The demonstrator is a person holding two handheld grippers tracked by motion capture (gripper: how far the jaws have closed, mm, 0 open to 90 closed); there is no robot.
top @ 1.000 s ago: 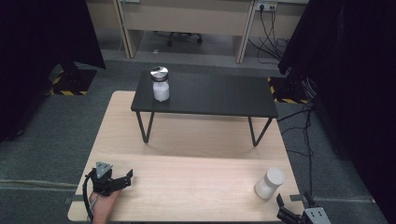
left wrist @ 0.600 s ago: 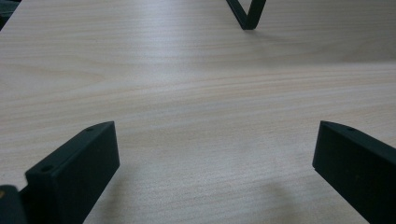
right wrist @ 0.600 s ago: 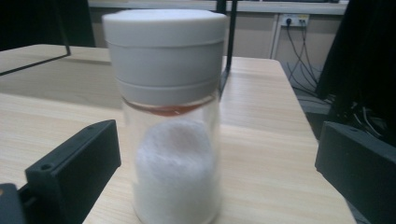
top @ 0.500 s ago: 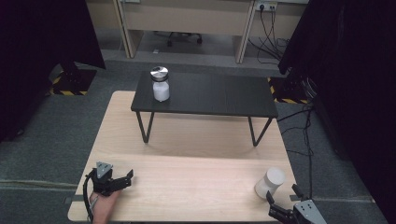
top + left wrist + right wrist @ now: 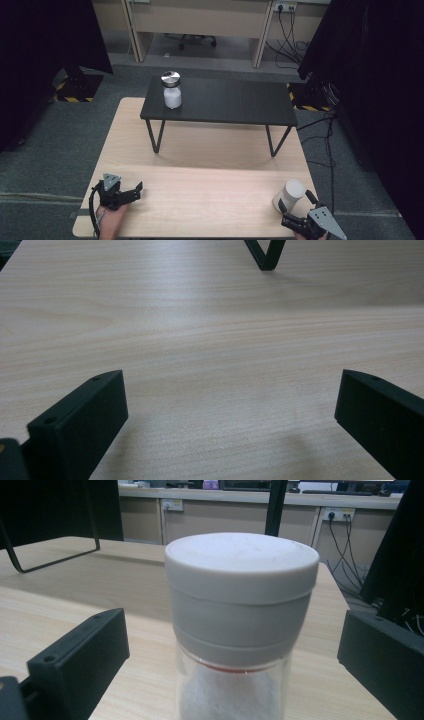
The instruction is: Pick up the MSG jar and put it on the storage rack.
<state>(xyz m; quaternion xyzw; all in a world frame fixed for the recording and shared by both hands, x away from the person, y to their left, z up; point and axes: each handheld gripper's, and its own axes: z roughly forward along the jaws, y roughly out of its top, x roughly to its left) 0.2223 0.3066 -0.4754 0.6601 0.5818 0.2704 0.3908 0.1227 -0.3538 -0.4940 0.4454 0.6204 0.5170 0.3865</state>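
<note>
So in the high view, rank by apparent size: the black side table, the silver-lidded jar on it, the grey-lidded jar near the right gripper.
1. Black side table, clearly largest.
2. Silver-lidded jar and grey-lidded jar: these look alike, and the grey-lidded one sits nearer the camera by the right gripper, so no ranking.

The jar (image 5: 242, 630) stands on the surface (image 5: 210, 190) between the right gripper's (image 5: 299, 210) jaws. A second jar (image 5: 171, 90) sits on the low table (image 5: 235, 102), well ahead of the left gripper's (image 5: 131, 192) jaws.

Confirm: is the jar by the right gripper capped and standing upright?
Yes. The jar stands upright on the wooden table, its grey lid seated level on top, between the open right gripper jaws.
</note>
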